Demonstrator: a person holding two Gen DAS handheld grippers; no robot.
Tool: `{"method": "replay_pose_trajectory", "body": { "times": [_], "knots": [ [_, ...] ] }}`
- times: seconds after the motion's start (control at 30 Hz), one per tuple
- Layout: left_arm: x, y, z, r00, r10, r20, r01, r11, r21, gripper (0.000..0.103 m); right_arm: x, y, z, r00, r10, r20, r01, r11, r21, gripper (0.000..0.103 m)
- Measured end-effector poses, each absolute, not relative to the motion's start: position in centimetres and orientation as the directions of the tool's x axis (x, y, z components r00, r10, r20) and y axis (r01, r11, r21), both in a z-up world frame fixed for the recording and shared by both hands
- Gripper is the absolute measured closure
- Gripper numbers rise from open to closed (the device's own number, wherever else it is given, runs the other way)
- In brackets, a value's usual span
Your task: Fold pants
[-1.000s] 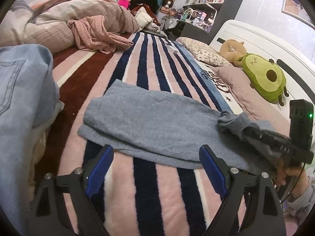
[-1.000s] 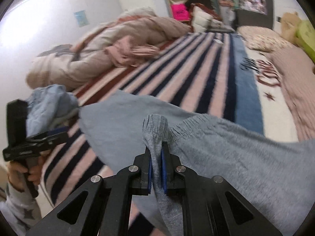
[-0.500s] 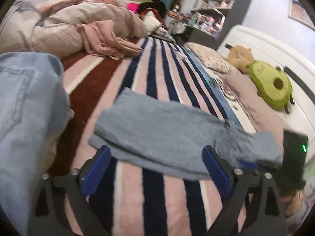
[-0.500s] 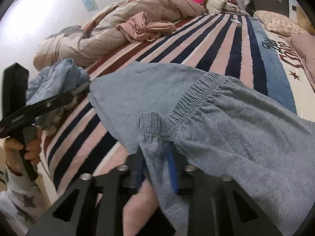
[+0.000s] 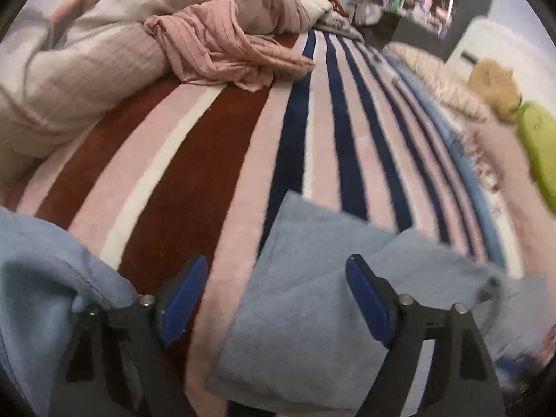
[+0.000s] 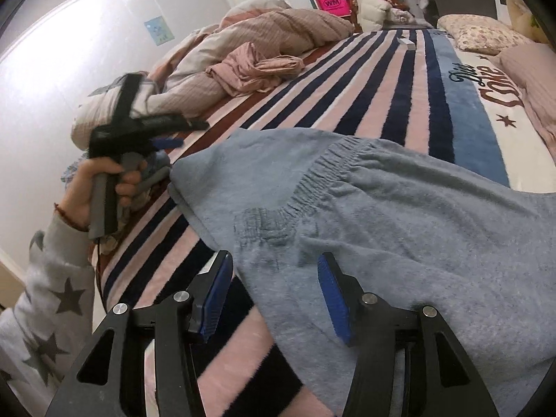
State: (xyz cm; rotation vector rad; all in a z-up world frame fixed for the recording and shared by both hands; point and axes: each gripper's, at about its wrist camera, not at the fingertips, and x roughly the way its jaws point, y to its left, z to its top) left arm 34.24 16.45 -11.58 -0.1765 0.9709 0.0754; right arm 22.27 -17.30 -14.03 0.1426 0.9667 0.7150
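soft grey-blue fleece, that's the pants (image 6: 399, 215), lying across the striped blanket (image 5: 215, 160) near the edge of the bed where the person stands. one part is already laid back over another, so the elastic waistband (image 6: 312, 180) sits on top of a flat layer of the same cloth, its puckered end nearest the right gripper (image 6: 274, 295). that gripper hangs just over the fabric with its blue pads (image 6: 333, 299) spread wide and nothing between them, which to me reads as a fold just set down and let lie.

the left gripper (image 5: 267, 299) is equally wide open and empty, hovering low at the opposite end, where the folded corner (image 5: 299, 215) points up the bed. from the right-hand view you can see the left hand (image 6: 104, 187) gripping its handle beside that same corner, so i'd guess it's lined up to pinch that end and bring it across for the next fold.

a heap of pale blue denim (image 5: 41, 278) sits at the left, touching nothing of the pants as far as i can tell, and a crumpled pink garment (image 5: 222, 55) lies well apart, against the bunched duvet (image 5: 83, 66), so the working patch has room.
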Motion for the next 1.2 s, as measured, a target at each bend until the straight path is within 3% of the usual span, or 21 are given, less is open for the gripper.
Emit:
{"method": "replay_pose_trajectory", "body": {
  "times": [0.07, 0.13, 0.33, 0.57, 0.7, 0.8, 0.87, 0.93, 1.1, 1.2],
  "knots": [
    [33.7, 15.7, -11.9, 0.558, -0.014, -0.829, -0.106, 0.990, -0.088, 0.027, 22.5, -17.4, -14.1, 0.357, 0.623, -0.696, -0.486, 0.761, 0.431, 0.056],
    [33.4, 15.4, -12.4, 0.537, -0.054, -0.842, -0.070, 0.992, -0.108, 0.050, 22.6, -17.4, -14.2, 0.357, 0.626, -0.694, -0.485, 0.759, 0.435, 0.056],
    [31.6, 13.5, -13.2, 0.513, -0.097, -0.853, 0.081, 0.995, -0.065, 0.074, 22.3, -17.5, -14.1, 0.362, 0.627, -0.690, -0.484, 0.759, 0.436, 0.056],
    [29.2, 10.1, -12.7, 0.466, -0.224, -0.856, 0.308, 0.948, -0.080, 0.074, 22.5, -17.6, -14.1, 0.360, 0.632, -0.686, -0.475, 0.757, 0.448, 0.056],
    [27.1, 7.3, -12.4, 0.373, -0.434, -0.820, 0.505, 0.837, -0.213, 0.073, 22.6, -17.6, -14.2, 0.359, 0.635, -0.684, -0.470, 0.756, 0.455, 0.056],
    [26.0, 4.4, -13.2, 0.352, -0.362, -0.863, 0.581, 0.808, -0.102, 0.066, 22.6, -17.7, -14.2, 0.358, 0.639, -0.681, -0.466, 0.754, 0.463, 0.056],
    [26.1, 4.7, -12.5, 0.375, -0.383, -0.845, 0.559, 0.820, -0.123, 0.060, 22.6, -17.8, -14.2, 0.361, 0.639, -0.680, -0.466, 0.755, 0.462, 0.056],
    [26.8, 6.5, -10.9, 0.429, -0.436, -0.791, 0.497, 0.845, -0.197, 0.048, 22.6, -18.0, -14.2, 0.361, 0.641, -0.677, -0.464, 0.753, 0.466, 0.056],
    [30.0, 11.7, -8.4, 0.578, -0.322, -0.750, 0.269, 0.943, -0.198, 0.046, 22.7, -18.2, -14.4, 0.357, 0.648, -0.673, -0.458, 0.749, 0.479, 0.056],
    [32.4, 13.4, -9.3, 0.583, -0.177, -0.793, 0.138, 0.983, -0.118, 0.050, 22.8, -18.2, -14.4, 0.356, 0.649, -0.672, -0.453, 0.749, 0.483, 0.056]
  ]
}}
